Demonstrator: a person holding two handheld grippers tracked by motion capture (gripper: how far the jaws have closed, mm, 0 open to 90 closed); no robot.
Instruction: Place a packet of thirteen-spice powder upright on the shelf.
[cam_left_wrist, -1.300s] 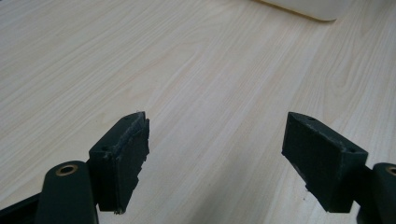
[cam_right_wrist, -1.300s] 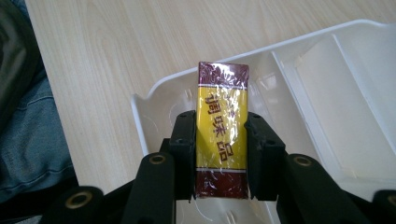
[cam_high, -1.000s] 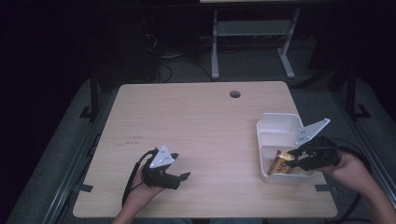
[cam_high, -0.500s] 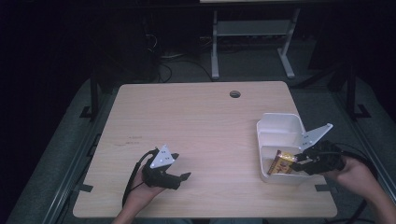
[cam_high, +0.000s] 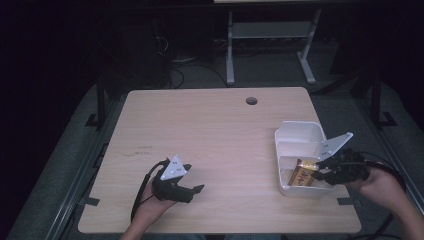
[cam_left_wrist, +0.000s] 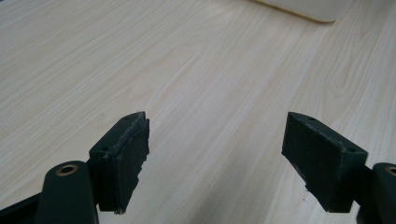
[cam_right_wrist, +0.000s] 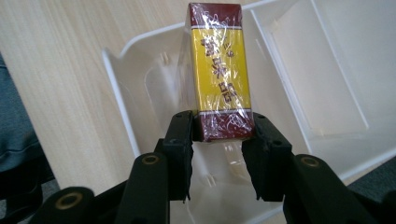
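1. My right gripper (cam_right_wrist: 217, 140) has just eased its jaws slightly, still pinching the wrapped yellow-and-maroon packet (cam_right_wrist: 218, 70) by one end inside the white divided bin's (cam_high: 300, 132) near compartment.
2. My left gripper (cam_left_wrist: 215, 154) rests spread on the wooden table (cam_high: 215, 135).
3. Next, I judge: release or lift it clear.

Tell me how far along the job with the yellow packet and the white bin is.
Partway. Done: the right gripper is shut on one end of the yellow packet and holds it inside the white bin. In hand: setting it down in the near compartment. Left: letting go. The left gripper rests open on the table.
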